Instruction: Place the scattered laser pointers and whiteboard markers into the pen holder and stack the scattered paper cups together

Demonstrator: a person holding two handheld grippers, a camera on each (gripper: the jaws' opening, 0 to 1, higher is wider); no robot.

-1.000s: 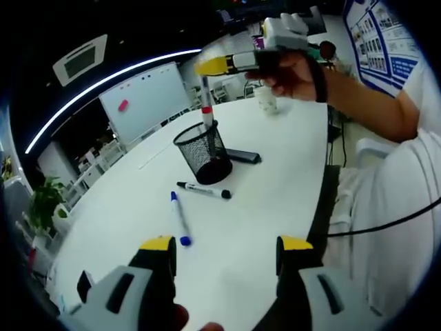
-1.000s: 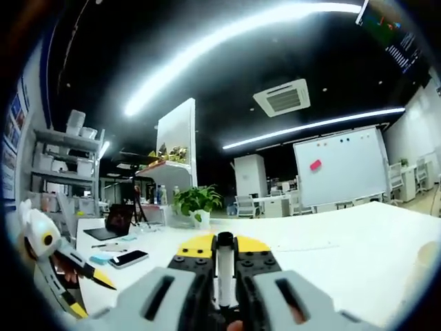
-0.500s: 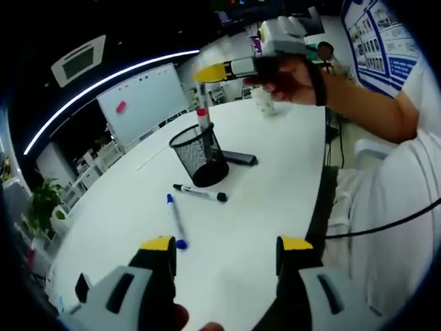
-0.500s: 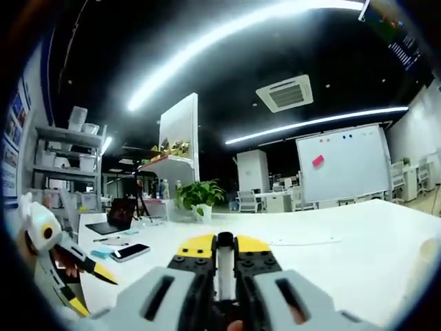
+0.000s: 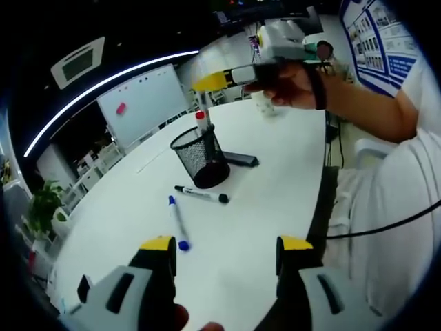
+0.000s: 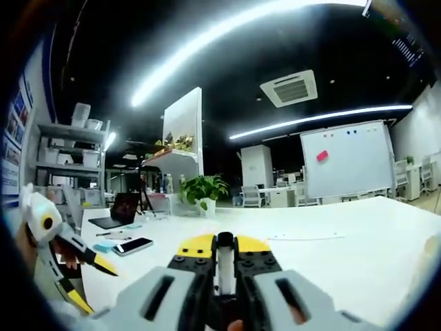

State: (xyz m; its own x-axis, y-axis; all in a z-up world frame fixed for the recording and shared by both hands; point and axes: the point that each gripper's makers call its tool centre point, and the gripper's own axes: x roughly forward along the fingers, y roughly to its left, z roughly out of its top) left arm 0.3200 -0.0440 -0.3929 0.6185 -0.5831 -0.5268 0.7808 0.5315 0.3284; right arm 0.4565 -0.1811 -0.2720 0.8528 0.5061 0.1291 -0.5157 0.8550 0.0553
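Left gripper (image 5: 224, 249) low over the near part of the round white table (image 5: 275, 165), jaws spread wide, nothing between them. Just ahead, a blue marker (image 5: 178, 221) flat on the table; beyond it and near, a black marker (image 5: 202, 194) lying crosswise. Farther on, the black mesh pen holder (image 5: 201, 156) upright, a red-capped marker (image 5: 202, 118) standing in it. Behind the holder and touching or nearly touching its base, a dark flat laser pointer (image 5: 240, 159). Far across the table, a paper cup (image 5: 266, 103), partly hidden by the hand (image 5: 293, 72).

Right gripper (image 5: 208, 82) seen from the left gripper view held above the pen holder, yellow tips over the red cap; contact with the marker not clear from there. In the right gripper view, right gripper (image 6: 224, 249) pressed together on a white marker body (image 6: 224, 269) with a dark end between the yellow-tipped jaws.

Table edge curving along the right side by a person's white sleeve (image 5: 406, 227), a black cable (image 5: 386, 222) draped across it. Open tabletop left of the markers. Whiteboard (image 6: 346, 162) with a pink note at the back, potted plant (image 6: 202, 192), laptop (image 6: 118, 214) and phone (image 6: 134, 245) on the far table part, shelves (image 6: 72, 165) at left, ceiling light strips overhead.
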